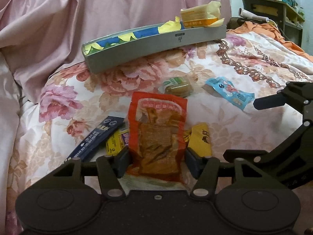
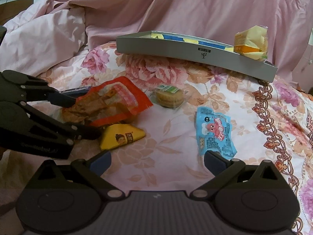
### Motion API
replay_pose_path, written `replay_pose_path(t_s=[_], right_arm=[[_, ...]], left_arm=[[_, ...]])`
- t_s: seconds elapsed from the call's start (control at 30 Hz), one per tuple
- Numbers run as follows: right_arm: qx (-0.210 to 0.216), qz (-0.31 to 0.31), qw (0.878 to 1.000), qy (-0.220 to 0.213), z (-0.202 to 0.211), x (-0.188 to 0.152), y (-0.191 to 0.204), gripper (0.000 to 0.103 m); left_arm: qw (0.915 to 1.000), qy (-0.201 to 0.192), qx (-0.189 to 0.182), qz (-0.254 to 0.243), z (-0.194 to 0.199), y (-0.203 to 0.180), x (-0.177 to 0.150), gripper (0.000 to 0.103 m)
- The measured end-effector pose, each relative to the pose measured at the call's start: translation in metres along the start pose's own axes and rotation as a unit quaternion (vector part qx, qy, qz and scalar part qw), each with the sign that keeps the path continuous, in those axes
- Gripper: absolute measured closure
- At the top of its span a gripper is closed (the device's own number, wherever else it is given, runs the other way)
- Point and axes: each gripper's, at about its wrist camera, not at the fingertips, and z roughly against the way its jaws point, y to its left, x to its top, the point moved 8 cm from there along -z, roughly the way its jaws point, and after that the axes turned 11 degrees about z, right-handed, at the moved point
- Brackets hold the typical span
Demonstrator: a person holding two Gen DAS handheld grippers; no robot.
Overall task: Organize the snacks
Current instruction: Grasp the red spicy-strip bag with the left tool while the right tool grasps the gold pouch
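My left gripper (image 1: 156,160) is shut on a red snack packet (image 1: 158,133), gripping its lower part; the packet also shows in the right wrist view (image 2: 115,101), with the left gripper (image 2: 82,117) around it. My right gripper (image 2: 157,161) is open and empty, its right finger beside a light blue packet (image 2: 214,133). A grey tray (image 1: 156,45) sits at the back on the floral bedspread and holds a yellow packet (image 1: 199,16). A clear-wrapped cookie pack (image 2: 169,97), a yellow packet (image 2: 122,136) and a dark blue stick packet (image 1: 95,139) lie loose.
A rumpled pink sheet (image 1: 97,9) rises behind the tray. The bedspread (image 2: 166,156) is soft and uneven. An orange cloth (image 1: 270,29) and a dark shelf (image 1: 273,9) are at the far right. A small yellow-purple packet (image 1: 117,143) lies under the red one.
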Motion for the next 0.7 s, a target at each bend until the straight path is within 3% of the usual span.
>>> replay_pose_path(t_s=[0.2, 0.47, 0.7], right_arm=[[0.002, 0.001, 1.000, 0.000, -0.002, -0.001, 0.000, 0.000], [0.055, 0.033, 0.998, -0.029, -0.010, 0.013, 0.009, 0.000], [0.121, 0.067, 0.990, -0.029, -0.027, 0.022, 0.025, 0.002]], left_arm=[[0.9980, 0.006, 0.009, 0.062, 0.007, 0.015, -0.001, 0.047], [0.9818, 0.036, 0.028, 0.184, 0.015, 0.048, -0.010, 0.050], [0.9798, 0.037, 0.023, 0.195, 0.013, 0.052, -0.010, 0.045]])
